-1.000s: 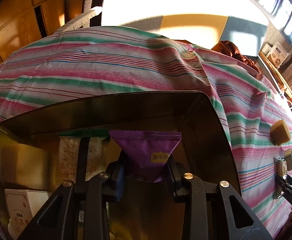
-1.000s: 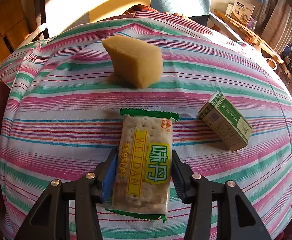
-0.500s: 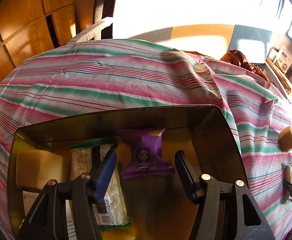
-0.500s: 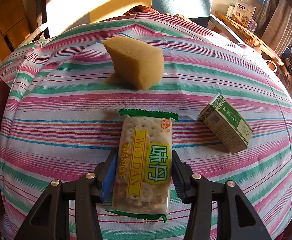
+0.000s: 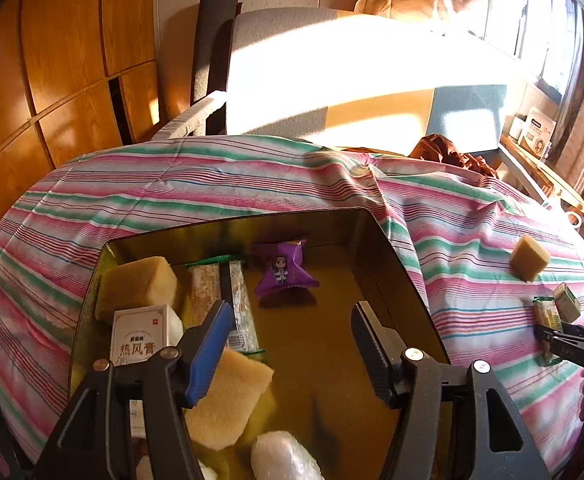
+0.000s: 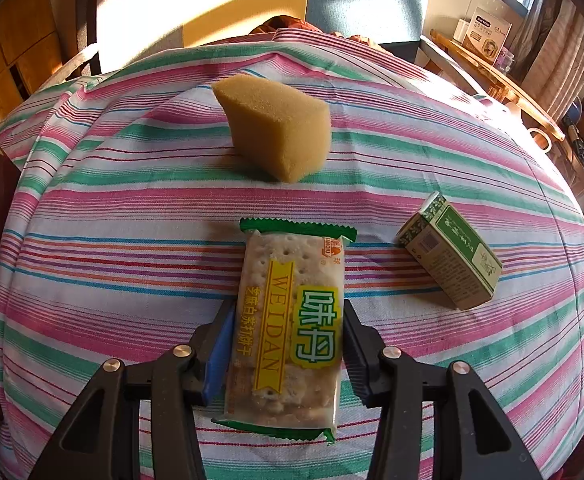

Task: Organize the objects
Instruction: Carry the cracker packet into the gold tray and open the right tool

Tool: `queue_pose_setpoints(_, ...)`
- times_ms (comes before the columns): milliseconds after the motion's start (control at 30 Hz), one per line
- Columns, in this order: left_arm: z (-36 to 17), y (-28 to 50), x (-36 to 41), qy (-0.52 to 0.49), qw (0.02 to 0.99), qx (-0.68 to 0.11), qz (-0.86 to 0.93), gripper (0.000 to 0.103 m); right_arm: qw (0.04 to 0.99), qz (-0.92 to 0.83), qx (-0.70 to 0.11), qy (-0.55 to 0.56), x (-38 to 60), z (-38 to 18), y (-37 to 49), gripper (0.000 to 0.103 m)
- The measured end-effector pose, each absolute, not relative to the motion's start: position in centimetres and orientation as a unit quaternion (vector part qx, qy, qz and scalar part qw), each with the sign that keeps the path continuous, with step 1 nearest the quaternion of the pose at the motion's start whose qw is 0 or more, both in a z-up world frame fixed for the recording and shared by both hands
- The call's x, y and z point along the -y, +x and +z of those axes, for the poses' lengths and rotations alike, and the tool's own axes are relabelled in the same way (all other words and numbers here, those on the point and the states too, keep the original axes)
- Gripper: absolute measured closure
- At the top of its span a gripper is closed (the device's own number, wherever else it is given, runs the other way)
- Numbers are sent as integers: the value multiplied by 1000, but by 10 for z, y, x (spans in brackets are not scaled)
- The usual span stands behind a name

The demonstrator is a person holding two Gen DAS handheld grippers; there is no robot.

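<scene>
Striped cloth (image 6: 111,208) in pink, green and white covers the whole table, wrinkled toward 12 o'clock. Low sun throws a bright patch on the grey chair (image 5: 332,64) behind it; wood-panel wall (image 5: 51,60) at 10 o'clock in the left view, window (image 5: 540,20) and cluttered shelf at 2 o'clock.

Left gripper (image 5: 287,324) hangs above the open gold tin (image 5: 396,256), jaws opening, nothing between them. Purple snack packet (image 5: 283,272) lies loose on the tin floor at 12 o'clock from the jaws. Also in the tin: two sponge pieces, white box (image 5: 141,340), cracker pack (image 5: 231,300), white wrapped lump at 6.

Right gripper (image 6: 289,328) has its jaws narrowed onto the sides of the Weidan cracker packet (image 6: 292,312), which lies flat on the cloth. Yellow sponge block (image 6: 275,128) sits at 12 o'clock from it, well apart; green-and-white carton (image 6: 452,252) at 2 o'clock, tilted.
</scene>
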State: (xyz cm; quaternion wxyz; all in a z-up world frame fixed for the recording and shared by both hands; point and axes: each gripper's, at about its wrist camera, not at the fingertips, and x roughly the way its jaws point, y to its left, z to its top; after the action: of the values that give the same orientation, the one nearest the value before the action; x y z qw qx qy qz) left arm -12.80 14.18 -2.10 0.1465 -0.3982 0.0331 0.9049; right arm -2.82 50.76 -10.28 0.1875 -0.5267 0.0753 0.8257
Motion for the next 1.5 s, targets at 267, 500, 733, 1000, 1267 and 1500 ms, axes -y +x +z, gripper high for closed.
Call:
queue_pose_setpoints(267, -10, -85, -128, -392, 165, -22, 905, 38, 187, 818, -75, -539, -496, -100, -24, 54)
queue_pose_setpoints(500, -17, -58, -120, -397, 183, -27, 899, 38, 191, 808, -91, -549, -473, -96, -17, 54)
queue_pose_setpoints(733, -29, -33, -106, -405, 202, -24, 891, 38, 158, 811, -133, -548, -442, -91, -11, 54)
queue_pose_setpoints(1000, -34, -18, -88, -410, 197, -17, 891, 38, 104, 856, -133, -488, -383, -46, -15, 54)
queue_pose_setpoints(1267, -34, -13, -64, -408, 185, 0, 894, 38, 8, 885, -79, -459, -292, -8, -59, 54)
queue_pose_setpoints(1500, -31, -15, -51, -402, 165, 2, 901, 38, -43, 877, -4, -479, -220, -10, -102, 54)
